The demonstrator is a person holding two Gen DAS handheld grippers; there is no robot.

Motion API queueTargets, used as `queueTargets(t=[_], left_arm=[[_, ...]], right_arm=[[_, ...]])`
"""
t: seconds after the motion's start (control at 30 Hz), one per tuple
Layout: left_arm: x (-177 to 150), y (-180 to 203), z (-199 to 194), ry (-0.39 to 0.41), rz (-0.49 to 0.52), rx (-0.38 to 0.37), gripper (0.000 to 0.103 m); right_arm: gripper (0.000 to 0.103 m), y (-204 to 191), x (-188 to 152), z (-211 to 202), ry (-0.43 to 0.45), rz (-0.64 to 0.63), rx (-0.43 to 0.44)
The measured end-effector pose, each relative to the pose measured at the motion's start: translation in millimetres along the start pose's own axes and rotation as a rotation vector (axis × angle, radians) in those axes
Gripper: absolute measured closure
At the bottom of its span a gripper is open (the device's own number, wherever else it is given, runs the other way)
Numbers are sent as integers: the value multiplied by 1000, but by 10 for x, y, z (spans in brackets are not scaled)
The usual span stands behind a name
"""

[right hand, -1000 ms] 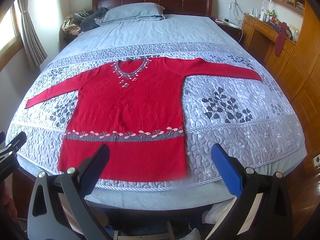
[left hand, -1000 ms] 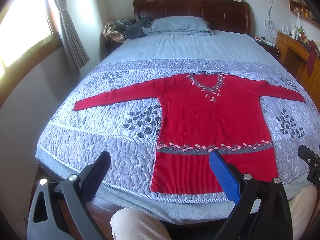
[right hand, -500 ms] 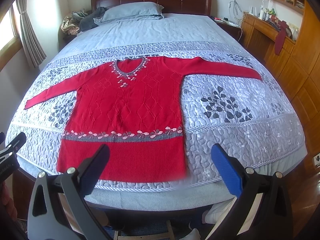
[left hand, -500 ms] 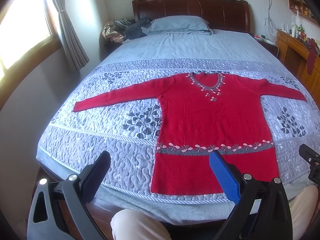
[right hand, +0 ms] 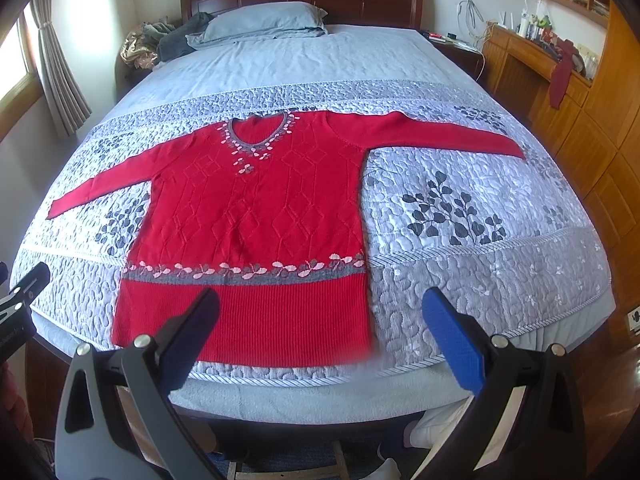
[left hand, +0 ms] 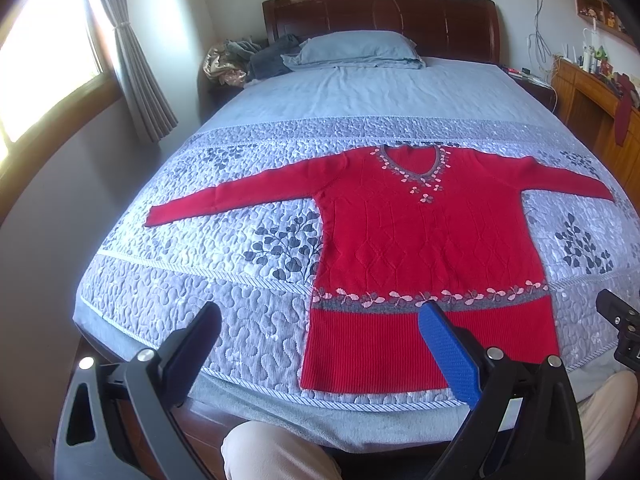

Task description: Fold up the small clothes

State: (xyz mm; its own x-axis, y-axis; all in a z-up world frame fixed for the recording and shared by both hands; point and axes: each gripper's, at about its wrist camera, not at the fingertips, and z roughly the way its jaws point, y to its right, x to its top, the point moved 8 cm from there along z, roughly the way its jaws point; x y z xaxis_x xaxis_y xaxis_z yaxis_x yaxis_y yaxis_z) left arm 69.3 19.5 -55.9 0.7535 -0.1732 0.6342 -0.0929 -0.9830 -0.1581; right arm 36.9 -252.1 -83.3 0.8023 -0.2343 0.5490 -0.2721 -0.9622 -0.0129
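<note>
A red knit sweater [left hand: 428, 240] [right hand: 256, 216] lies flat and face up on the bed's quilt, both sleeves spread out sideways, with a grey V-neck and a grey flowered band above its ribbed hem. My left gripper [left hand: 320, 320] hovers open at the foot of the bed, just before the hem's left corner, holding nothing. In its own view, my right gripper [right hand: 322, 306] is open too, in front of the hem's right corner and apart from it. The tip of each gripper shows at the edge of the other's view.
The grey-and-white quilt [left hand: 192, 280] covers the near half of the bed, a blue pillow [right hand: 264, 20] lies by the dark headboard. Piled clothes [left hand: 248, 60] sit at the far left. A wooden cabinet [right hand: 580, 120] lines the right side. A person's knee [left hand: 276, 456] is below.
Both views have shifted very slightly; the sweater sits a little lower and nearer in the frames. Both grippers remain open and the sweater has not moved.
</note>
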Motion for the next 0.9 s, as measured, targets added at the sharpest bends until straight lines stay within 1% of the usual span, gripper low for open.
queueTargets(t=[0.3, 0.4, 0.5, 0.57, 0.63, 0.7, 0.77, 0.9], left_arm=[[27, 89, 168, -29, 10, 4, 4], [65, 163, 363, -72, 15, -1, 4], [216, 325, 584, -104, 16, -11, 4], [405, 555, 750, -114, 21, -29, 4], [597, 808, 912, -114, 38, -43, 4], [868, 1147, 1125, -111, 51, -50, 4], [1101, 1484, 1307, -112, 54, -72, 4], [1579, 2286, 1677, -117, 69, -117, 4]], right_arm=[[3, 43, 34, 139, -20, -1, 12], [3, 221, 152, 244, -33, 23, 24], [3, 578, 371, 410, -47, 66, -5], [3, 874, 579, 582, -66, 85, -21], [3, 1158, 774, 753, -83, 99, -18], [3, 1460, 968, 927, -95, 117, -27], [3, 1829, 1192, 1127, -104, 139, -38], [3, 2527, 1594, 1555, -148, 184, -11]])
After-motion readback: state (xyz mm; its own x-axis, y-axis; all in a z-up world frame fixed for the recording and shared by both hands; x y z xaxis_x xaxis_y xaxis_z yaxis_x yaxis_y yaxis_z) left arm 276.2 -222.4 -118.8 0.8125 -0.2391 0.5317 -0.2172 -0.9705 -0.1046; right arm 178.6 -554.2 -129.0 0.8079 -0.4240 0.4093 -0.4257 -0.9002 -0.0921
